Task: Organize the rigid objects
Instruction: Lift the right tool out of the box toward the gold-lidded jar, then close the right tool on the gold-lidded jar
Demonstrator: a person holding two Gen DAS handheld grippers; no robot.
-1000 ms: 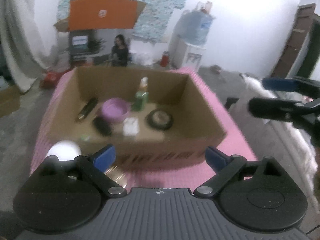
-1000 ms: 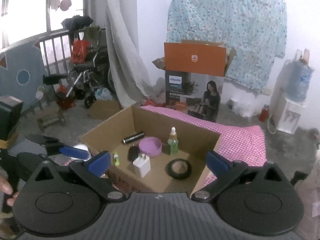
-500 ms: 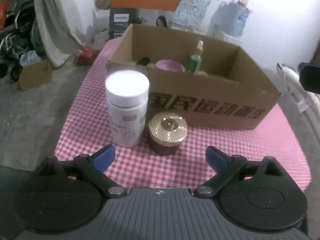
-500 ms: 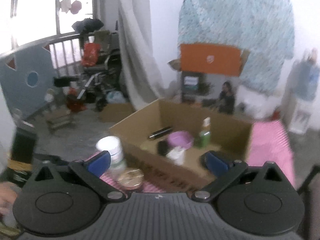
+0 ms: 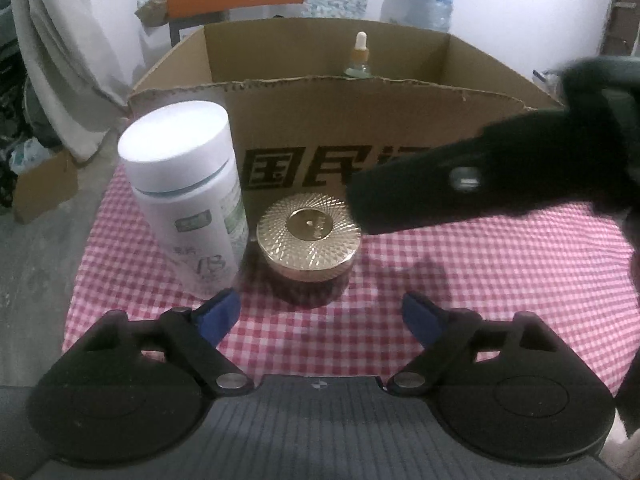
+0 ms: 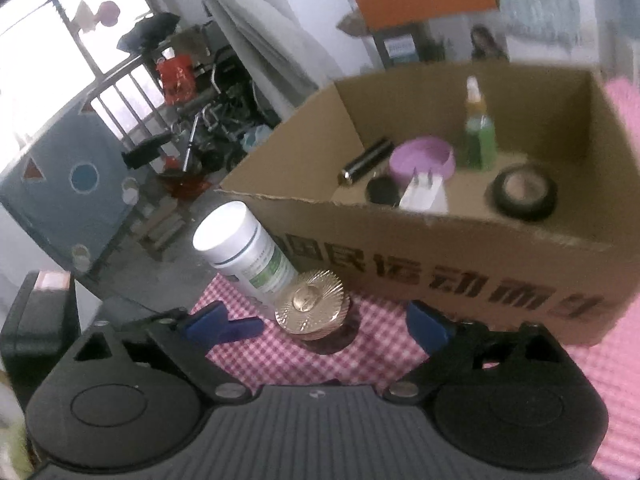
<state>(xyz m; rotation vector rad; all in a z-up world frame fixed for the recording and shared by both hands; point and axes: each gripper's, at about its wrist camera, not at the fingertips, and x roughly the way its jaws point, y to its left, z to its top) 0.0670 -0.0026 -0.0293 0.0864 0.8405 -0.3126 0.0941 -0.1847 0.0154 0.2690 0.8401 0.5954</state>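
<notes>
A white bottle [image 5: 184,196] and a gold-lidded jar [image 5: 308,240] stand side by side on the pink checked cloth [image 5: 500,280], in front of the cardboard box [image 5: 340,120]. My left gripper [image 5: 320,312] hovers just short of the jar; its jaws are closing with nothing between the pads. A black finger of my right gripper [image 5: 460,184] reaches in from the right, close to the jar's lid. In the right wrist view the jar [image 6: 312,304] sits just ahead of my right gripper [image 6: 316,322], whose jaws are closing and not touching it. The bottle [image 6: 244,256] stands left of the jar.
Inside the box [image 6: 440,248] are a green dropper bottle [image 6: 478,136], a purple bowl [image 6: 422,160], a black tube [image 6: 366,162], a white plug [image 6: 424,196] and a tape roll [image 6: 522,192]. Floor clutter lies to the left, beyond the cloth's edge.
Both grippers have come down toward the front of the box; bottle and jar now loom close. The right gripper's finger has swung in over the jar from the right, and both jaws have narrowed a little.
</notes>
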